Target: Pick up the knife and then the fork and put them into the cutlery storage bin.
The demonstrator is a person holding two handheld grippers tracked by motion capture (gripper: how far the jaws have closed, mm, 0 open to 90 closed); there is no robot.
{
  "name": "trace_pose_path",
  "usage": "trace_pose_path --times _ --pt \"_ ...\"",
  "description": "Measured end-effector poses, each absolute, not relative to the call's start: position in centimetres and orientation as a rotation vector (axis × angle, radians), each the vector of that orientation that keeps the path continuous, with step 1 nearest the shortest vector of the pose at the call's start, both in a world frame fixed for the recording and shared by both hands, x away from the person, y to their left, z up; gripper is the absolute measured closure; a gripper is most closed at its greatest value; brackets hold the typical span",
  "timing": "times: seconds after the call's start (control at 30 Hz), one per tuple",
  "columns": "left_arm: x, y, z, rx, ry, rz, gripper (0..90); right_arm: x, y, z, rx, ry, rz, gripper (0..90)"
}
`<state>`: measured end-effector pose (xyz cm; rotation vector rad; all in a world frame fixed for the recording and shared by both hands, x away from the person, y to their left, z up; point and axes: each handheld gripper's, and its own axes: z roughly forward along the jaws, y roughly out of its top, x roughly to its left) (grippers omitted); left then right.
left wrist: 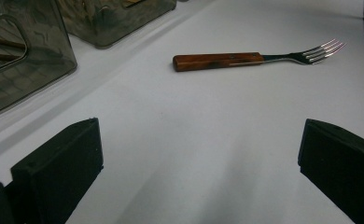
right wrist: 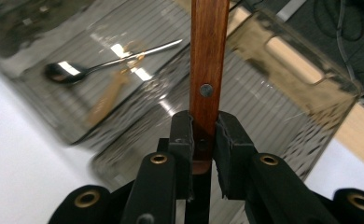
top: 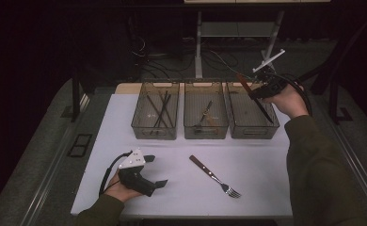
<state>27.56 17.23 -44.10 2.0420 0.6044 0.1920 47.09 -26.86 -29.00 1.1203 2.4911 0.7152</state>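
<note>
My right gripper [top: 255, 92] hangs above the right-hand bin [top: 254, 132], shut on a knife [top: 261, 107] with a brown wooden handle. In the right gripper view its jaws [right wrist: 203, 135] clamp the lower end of the knife handle [right wrist: 209, 51], which stands straight up over the mesh bin [right wrist: 283, 98]. The blade points down toward the bin. A wooden-handled fork [top: 214, 176] lies on the white table, tines toward the near right. My left gripper [top: 155, 170] rests open on the table at the near left, with the fork [left wrist: 245, 59] lying ahead of its jaws [left wrist: 199, 158], apart from them.
Three clear mesh bins line the table's back. The left bin [top: 154, 133] holds several dark sticks. The middle bin [top: 206, 133] holds a spoon [right wrist: 101, 65]. White table surface [top: 266, 165] stretches between the bins and the near edge. Table legs and cables stand behind.
</note>
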Motion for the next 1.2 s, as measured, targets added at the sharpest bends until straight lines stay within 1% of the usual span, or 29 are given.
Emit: trace_pose_path --times 0.33,0.63,0.9,1.07,1.13,1.17,1.2 --pt "27.5 17.1 -44.1 2.044 0.601 0.185 0.0 49.4 -27.6 -32.1 1.209 2.463 0.709 77.7" --pt "27.5 17.1 -44.1 2.065 0.612 0.195 0.0 49.7 -27.7 -35.3 1.278 2.491 0.651 77.6" --pt "28.4 17.2 -44.3 2.054 0.645 0.204 0.0 49.9 -28.6 -37.0 1.338 2.491 0.608 77.5" --pt "28.2 17.3 -44.2 2.054 0.640 0.206 0.0 50.0 -28.8 -37.8 1.374 2.487 0.580 76.9" --pt "28.1 17.2 -44.1 2.046 0.640 0.208 0.0 50.0 -28.9 -38.0 1.378 2.474 0.579 75.0" --pt "28.1 17.3 -44.1 2.047 0.640 0.208 0.0 50.0 -29.0 -38.0 1.381 2.465 0.576 69.5" --pt "28.1 17.3 -44.1 2.047 0.642 0.206 0.0 50.0 -29.0 -37.9 1.386 2.459 0.576 65.9"
